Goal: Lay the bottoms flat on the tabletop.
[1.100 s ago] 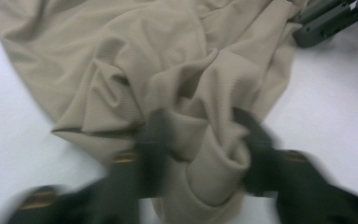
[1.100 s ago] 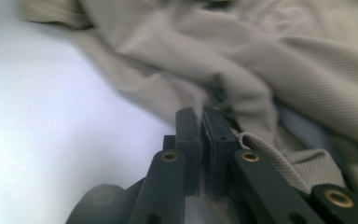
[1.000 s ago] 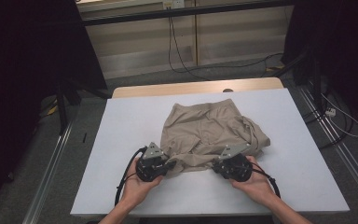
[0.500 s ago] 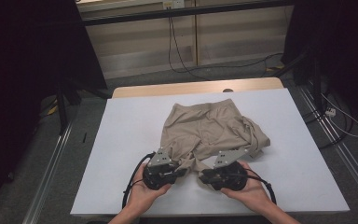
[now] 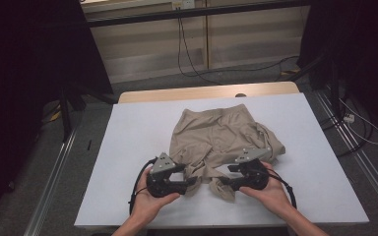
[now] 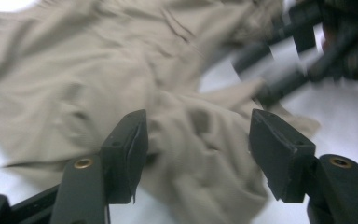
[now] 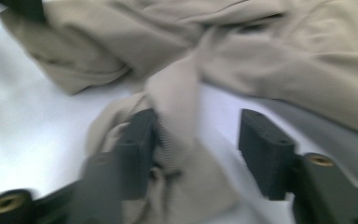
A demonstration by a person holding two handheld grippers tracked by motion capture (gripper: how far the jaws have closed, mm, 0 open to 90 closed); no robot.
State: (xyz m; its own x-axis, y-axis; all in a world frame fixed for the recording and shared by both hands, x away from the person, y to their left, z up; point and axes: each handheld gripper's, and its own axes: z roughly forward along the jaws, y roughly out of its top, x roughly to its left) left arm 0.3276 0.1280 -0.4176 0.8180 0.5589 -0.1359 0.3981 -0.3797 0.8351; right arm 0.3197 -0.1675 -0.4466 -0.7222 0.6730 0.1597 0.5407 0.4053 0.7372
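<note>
A: Where are the shorts now?

B: The beige shorts [image 5: 220,137] lie crumpled on the white table [image 5: 128,147], a little toward the near edge. The waistband is on the far side, and the leg ends point to the person.

A: And the 2 grippers?

B: The left gripper [image 5: 191,182] is at the near left leg end. In the left gripper view its jaws stand wide apart, with a fold of cloth [image 6: 200,140] lying between them, not pinched. The right gripper [image 5: 225,182] is at the near right leg end. In the right gripper view its jaws are also apart, and a strip of cloth [image 7: 177,107] rests against one of them.

A: Are the 2 grippers far from each other?

B: No, they are near and face each other, with the bunched cloth between them.

A: Can you read any label or writing?

B: No, the gripper views are too blurred to tell.
</note>
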